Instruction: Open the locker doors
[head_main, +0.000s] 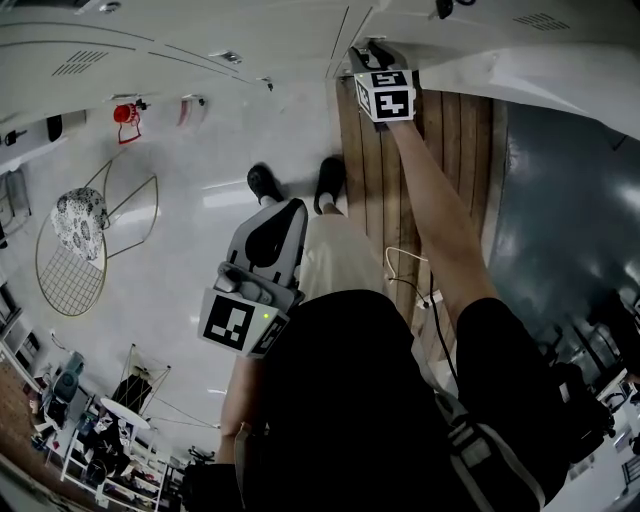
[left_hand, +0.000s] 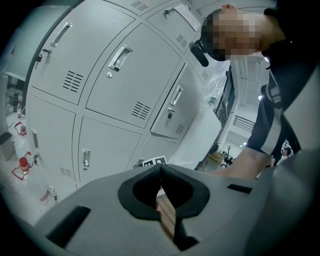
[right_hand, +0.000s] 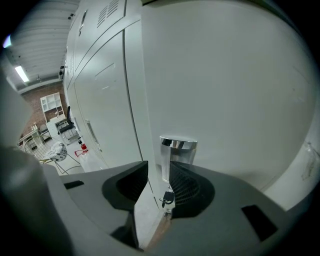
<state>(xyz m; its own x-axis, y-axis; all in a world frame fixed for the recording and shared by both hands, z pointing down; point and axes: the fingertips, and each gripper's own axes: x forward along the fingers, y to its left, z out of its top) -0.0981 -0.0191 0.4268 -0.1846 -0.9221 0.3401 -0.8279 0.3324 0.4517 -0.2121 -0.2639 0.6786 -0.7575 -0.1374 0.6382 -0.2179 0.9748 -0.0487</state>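
A bank of white lockers with chrome handles fills the left gripper view. One door stands swung out at the upper right of the head view. My right gripper reaches up to that door's edge. In the right gripper view its jaws stand open. The door's edge runs down between them, and the chrome handle sits just above the right jaw, with a gap on the left side. My left gripper hangs low by my body, shut on nothing, its tips meeting.
A key hangs in the lock under the handle. A wooden floor strip runs below the open door, with a cable across it. A wire-frame chair and a red object stand at the left.
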